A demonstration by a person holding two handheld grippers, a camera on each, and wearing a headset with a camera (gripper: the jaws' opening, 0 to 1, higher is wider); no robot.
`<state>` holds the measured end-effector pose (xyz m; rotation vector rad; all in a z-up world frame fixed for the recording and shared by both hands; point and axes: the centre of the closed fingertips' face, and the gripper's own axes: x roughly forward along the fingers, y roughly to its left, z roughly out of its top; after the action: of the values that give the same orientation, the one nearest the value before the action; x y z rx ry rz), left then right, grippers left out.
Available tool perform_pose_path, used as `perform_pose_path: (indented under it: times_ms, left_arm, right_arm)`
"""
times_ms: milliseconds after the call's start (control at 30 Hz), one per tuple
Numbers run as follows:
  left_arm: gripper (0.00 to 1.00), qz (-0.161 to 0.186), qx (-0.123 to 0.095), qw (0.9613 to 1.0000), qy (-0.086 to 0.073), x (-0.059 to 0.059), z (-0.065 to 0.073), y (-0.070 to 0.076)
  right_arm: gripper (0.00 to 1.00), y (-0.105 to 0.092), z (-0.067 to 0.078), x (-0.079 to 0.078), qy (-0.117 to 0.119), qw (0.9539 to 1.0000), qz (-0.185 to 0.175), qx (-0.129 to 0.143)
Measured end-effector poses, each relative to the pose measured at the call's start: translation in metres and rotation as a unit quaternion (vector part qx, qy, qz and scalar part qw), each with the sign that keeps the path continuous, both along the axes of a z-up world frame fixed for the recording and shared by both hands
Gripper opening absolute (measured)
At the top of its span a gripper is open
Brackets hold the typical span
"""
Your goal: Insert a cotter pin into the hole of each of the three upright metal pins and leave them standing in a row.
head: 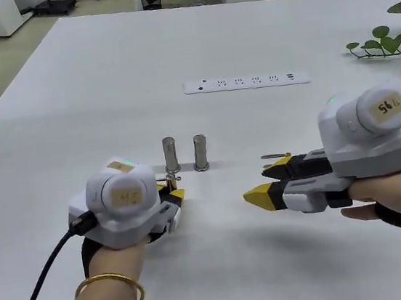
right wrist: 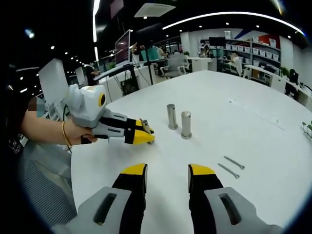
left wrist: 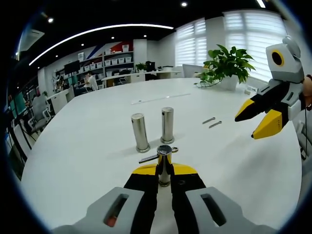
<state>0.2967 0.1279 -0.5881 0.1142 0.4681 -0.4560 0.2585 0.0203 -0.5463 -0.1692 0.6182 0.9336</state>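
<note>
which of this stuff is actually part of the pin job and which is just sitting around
job: metal pin held in left claw, cotter pin through it; two standing metal pins; two loose cotter pins; open right claw
lying about: power strip; potted plant

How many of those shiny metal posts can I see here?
3. Two posts stand side by side on the table. A third post is clamped in the left gripper, with a cotter pin through its top. None seems hidden.

Open office: white table [head: 103, 74] bearing a power strip [head: 247, 81], potted plant [left wrist: 228, 63] beside blinded windows [left wrist: 253, 34], curved ceiling light [left wrist: 97, 31] overhead.
</note>
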Motion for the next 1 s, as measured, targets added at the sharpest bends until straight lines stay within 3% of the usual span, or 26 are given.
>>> perform_pose_path:
  times_ms: [267,467,733,1000]
  left_arm:
    - [0.06,0.008,-0.005,1.0,-0.001,0.002,0.0,-0.001]
    - [0.08,0.005,-0.001,0.9999,0.01,0.0,-0.005,-0.001]
    - [0.21,0.0,0.0,0.9999,0.017,-0.003,-0.007,-0.001]
    - [0.4,-0.006,-0.01,0.9999,0.01,-0.005,0.004,-0.001]
  right_arm:
    - [0.3,0.0,0.002,0.002,0.001,0.9999,-0.01,0.008]
    - [0.3,0.0,0.0,0.001,0.004,0.9999,-0.011,0.008]
    - [0.31,-0.001,0.0,0.002,0.004,0.9998,-0.015,0.012]
    - [0.34,0.0,0.004,0.008,-0.005,0.9996,-0.022,0.02]
